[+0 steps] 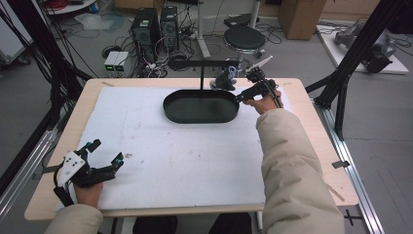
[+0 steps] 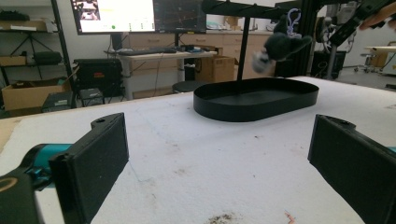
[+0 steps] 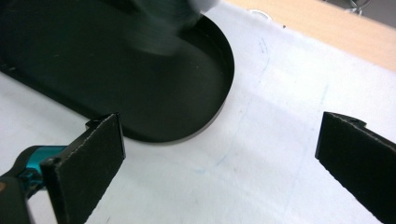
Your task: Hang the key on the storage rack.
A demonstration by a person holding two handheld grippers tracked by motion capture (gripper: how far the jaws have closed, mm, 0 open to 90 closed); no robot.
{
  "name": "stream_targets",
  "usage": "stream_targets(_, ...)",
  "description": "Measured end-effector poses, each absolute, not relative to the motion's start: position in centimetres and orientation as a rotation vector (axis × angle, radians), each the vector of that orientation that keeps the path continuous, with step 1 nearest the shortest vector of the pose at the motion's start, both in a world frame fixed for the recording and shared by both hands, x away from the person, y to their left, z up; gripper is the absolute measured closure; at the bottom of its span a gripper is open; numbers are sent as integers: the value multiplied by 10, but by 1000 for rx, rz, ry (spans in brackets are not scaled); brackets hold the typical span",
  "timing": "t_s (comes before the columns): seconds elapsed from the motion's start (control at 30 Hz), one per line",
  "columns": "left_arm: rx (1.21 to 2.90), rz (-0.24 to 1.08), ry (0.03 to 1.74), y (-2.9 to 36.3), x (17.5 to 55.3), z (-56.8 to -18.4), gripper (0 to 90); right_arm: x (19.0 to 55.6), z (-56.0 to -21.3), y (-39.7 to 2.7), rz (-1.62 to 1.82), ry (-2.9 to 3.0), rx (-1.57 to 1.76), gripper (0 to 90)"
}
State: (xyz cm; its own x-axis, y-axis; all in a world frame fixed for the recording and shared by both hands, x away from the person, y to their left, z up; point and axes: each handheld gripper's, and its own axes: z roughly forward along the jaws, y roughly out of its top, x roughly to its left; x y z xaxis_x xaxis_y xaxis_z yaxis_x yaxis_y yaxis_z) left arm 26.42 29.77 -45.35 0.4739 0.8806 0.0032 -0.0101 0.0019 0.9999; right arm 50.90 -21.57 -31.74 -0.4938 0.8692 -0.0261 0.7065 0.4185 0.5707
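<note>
**Plush toy released over the tray, both tongs spread**

On my left, the left tongs rest low over the near corner of the white-covered surface, jaws spread wide with nothing between them; I judge them idle and well apart from the work.

Moving across, the black oval tray sits at the far middle of the surface, with a black hanging stand rising just behind it. The small grey plush toy with its lilac clip loop shows in the left gripper view up near the stand's bar, above the tray's far end. It looks blurred, so I cannot tell whether it hangs from the bar or is dropping.

On my right, the right tongs hover beside the tray's right end, jaws spread, pinching nothing.

The risk as I judge it: if the toy is loose, it could strike the tray's rim and tumble onto the surface, or bounce off the back edge. My right tongs are near the stand, so a careless pull-back could knock it.
</note>
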Motion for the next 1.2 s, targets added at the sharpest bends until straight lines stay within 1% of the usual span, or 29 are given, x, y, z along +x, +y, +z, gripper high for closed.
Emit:
stream_targets(0.03, 1395, 844, 832, 298, 264, -453, 55, 497, -306, -220, 758, 2364, 1309, 6)
stream_targets(0.07, 1392, 843, 832, 297, 264, -454, 55, 497, -306, -220, 758, 2364, 1309, 6)
stream_targets(0.17, 1394, 846, 831, 297, 264, -454, 55, 472, -288, -234, 929, 2339, 1214, 7)
stream_targets(0.27, 1393, 846, 831, 297, 264, -454, 55, 450, -282, -252, 1062, 2300, 1156, 7)
stream_targets(0.4, 1393, 845, 833, 297, 264, -454, 55, 424, -286, -274, 1210, 2239, 1085, 7)
stream_targets(0.6, 1391, 848, 831, 297, 264, -454, 55, 391, -315, -304, 1392, 2100, 1002, 7)
stream_targets(0.9, 1400, 851, 830, 297, 264, -453, 55, 353, -365, -334, 1559, 2000, 863, 6)
stream_targets(1.2, 1406, 863, 826, 296, 263, -453, 55, 331, -407, -342, 1612, 1928, 791, 6)
